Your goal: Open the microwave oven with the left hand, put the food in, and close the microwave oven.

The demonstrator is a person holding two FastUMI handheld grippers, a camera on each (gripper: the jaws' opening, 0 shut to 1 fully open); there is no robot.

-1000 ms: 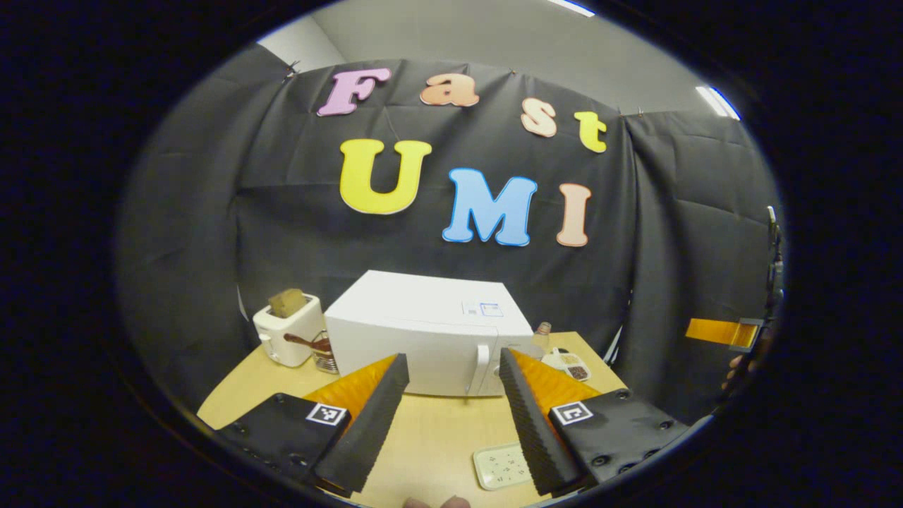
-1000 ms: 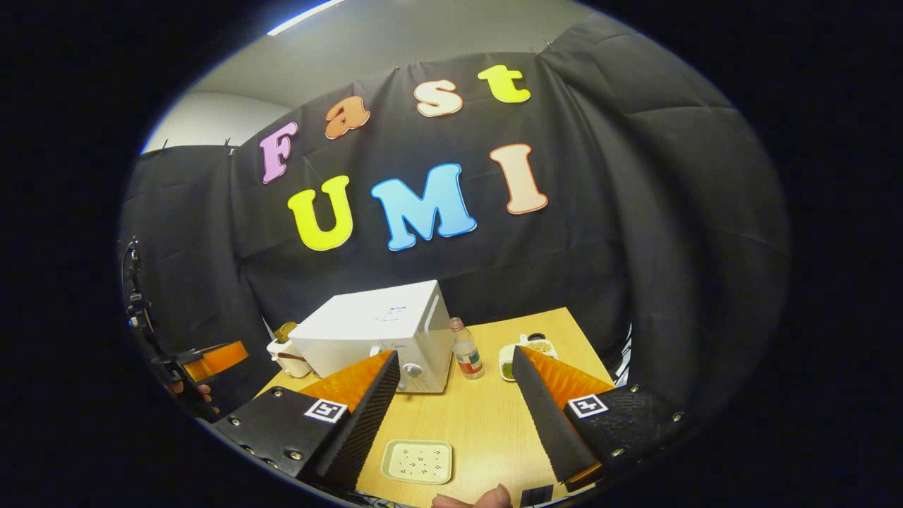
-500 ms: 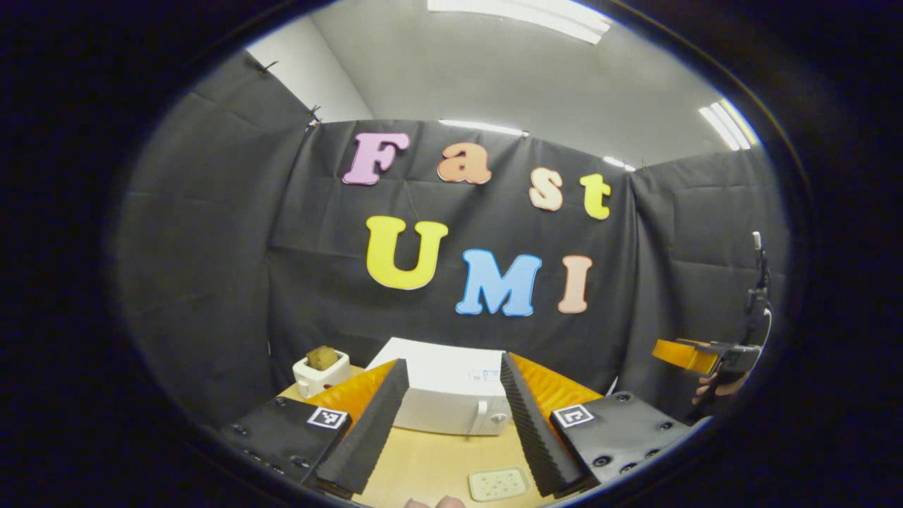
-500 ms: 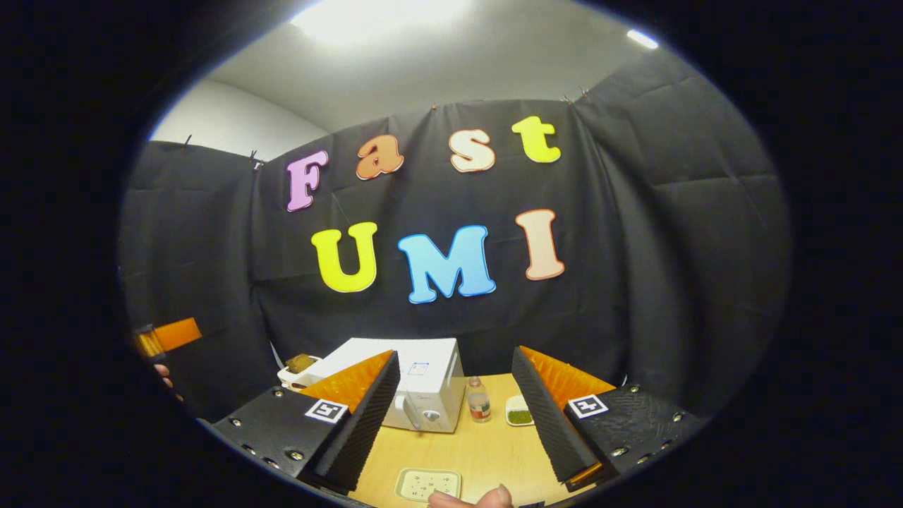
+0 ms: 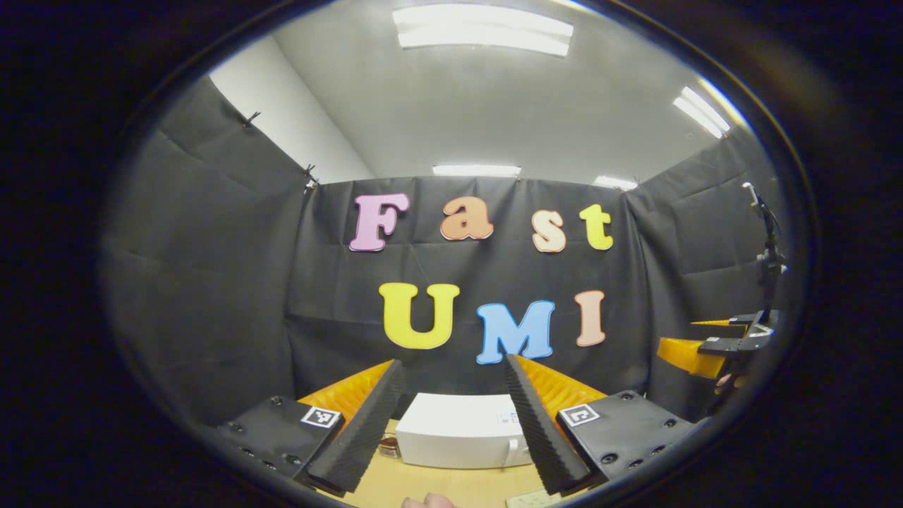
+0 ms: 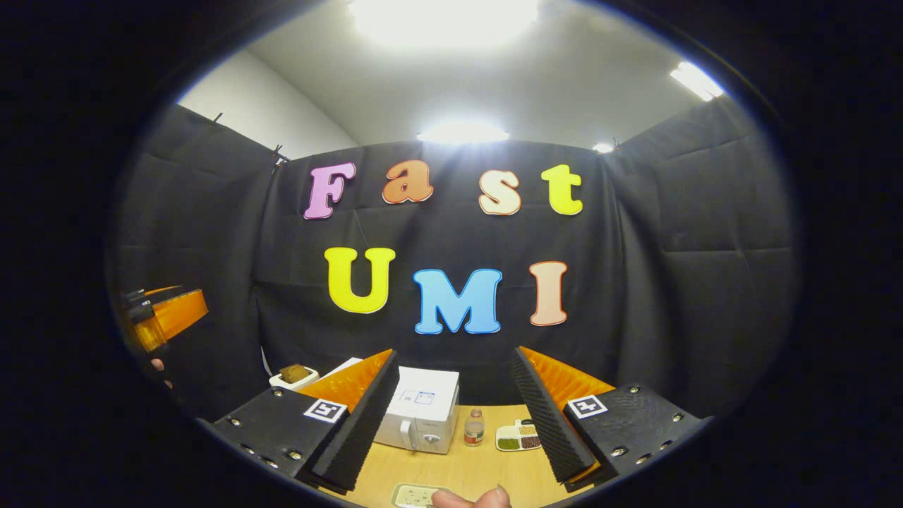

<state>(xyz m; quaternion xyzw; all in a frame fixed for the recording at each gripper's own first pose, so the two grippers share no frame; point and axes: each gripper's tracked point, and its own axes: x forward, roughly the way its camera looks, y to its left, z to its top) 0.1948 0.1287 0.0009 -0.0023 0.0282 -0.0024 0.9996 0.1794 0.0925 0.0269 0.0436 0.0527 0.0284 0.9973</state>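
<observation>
jaws of both grippers gape empty above the shut microwave [image 5: 462,441].

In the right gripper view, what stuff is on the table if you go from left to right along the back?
Toaster → microwave → bottle → snack tray.

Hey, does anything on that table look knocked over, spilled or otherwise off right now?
Nothing stands out. The microwave sits square on the table with its door shut, the bottle beside it stands upright, and the divided dish and the tray lie flat. Both grippers are open and away from everything.
</observation>
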